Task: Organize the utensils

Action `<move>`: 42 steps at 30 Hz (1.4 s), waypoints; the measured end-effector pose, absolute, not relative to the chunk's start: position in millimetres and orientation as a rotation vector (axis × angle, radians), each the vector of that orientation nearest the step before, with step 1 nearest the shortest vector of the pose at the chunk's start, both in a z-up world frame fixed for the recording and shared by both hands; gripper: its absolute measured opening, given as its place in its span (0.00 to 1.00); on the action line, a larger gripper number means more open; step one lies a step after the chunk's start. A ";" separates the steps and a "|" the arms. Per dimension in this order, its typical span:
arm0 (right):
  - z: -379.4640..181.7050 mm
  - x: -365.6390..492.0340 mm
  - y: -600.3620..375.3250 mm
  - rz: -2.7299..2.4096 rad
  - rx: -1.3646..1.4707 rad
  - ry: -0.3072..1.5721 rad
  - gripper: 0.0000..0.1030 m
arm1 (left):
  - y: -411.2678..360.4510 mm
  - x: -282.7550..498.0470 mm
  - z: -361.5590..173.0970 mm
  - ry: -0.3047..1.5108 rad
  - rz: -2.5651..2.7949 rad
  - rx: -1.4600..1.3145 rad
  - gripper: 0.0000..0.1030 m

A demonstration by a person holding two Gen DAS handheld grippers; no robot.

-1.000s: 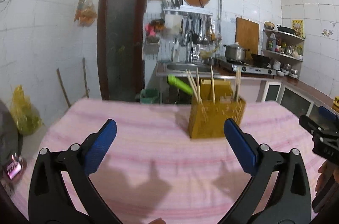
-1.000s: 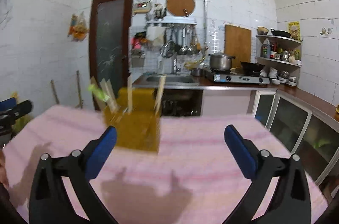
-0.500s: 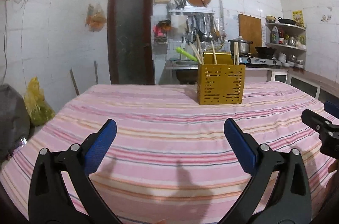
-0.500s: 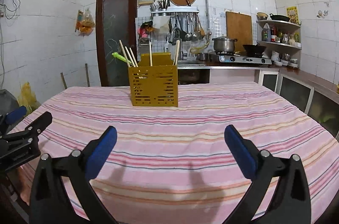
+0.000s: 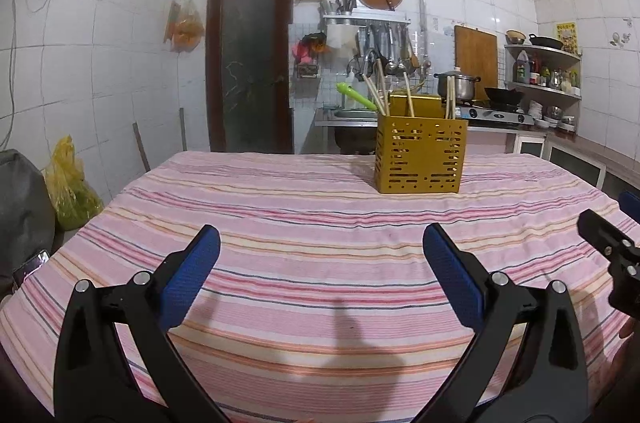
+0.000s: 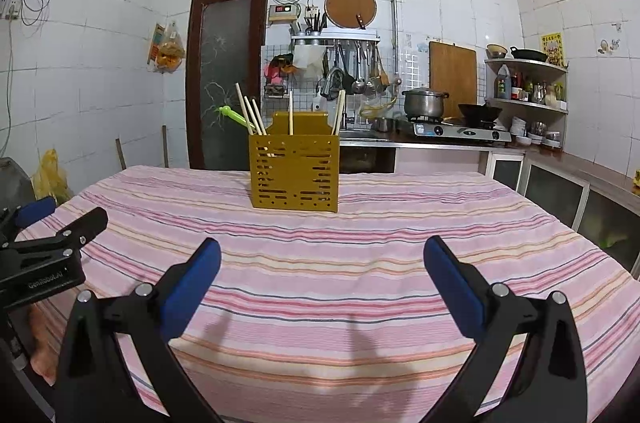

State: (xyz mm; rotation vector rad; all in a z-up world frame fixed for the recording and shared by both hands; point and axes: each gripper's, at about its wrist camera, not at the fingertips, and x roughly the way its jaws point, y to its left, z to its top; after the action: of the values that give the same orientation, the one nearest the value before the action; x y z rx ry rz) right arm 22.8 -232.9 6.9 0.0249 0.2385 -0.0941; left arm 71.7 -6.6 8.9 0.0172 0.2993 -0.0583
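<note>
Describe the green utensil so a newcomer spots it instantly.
On the pink striped tablecloth stands a yellow perforated holder. At its left end, the green utensil leans out leftward; every other stick in there is a pale wooden chopstick.

Your left gripper [image 5: 320,267] hangs low over the near part of the striped pink tablecloth [image 5: 304,223], its blue-padded fingers [image 5: 188,279] spread wide with nothing between them. Well ahead and a little to the right, the yellow perforated holder [image 5: 420,159] stands upright on the cloth, with wooden chopsticks [image 5: 408,95] and a green-handled utensil [image 5: 354,94] sticking out of its top, the green one leaning left. At the right edge you can see part of your right gripper [image 5: 616,255], apart from the holder; its jaw state is unclear here.
</note>
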 end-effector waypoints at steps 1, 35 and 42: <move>7.0 21.5 -233.2 -0.101 0.026 0.233 0.96 | -5.5 72.1 8.6 0.301 -0.054 0.013 0.95; 10.2 16.9 -235.4 -0.140 0.019 0.203 0.96 | -7.4 68.1 10.7 0.281 -0.017 0.018 0.95; 10.0 16.3 -235.3 -0.141 0.020 0.202 0.96 | -7.7 67.0 10.2 0.280 -0.016 0.018 0.95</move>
State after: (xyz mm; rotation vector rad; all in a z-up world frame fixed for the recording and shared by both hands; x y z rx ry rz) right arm 16.3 -235.3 10.0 0.0200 0.2022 -0.1414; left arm 67.0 -7.7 10.2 0.0180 0.2803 -0.0161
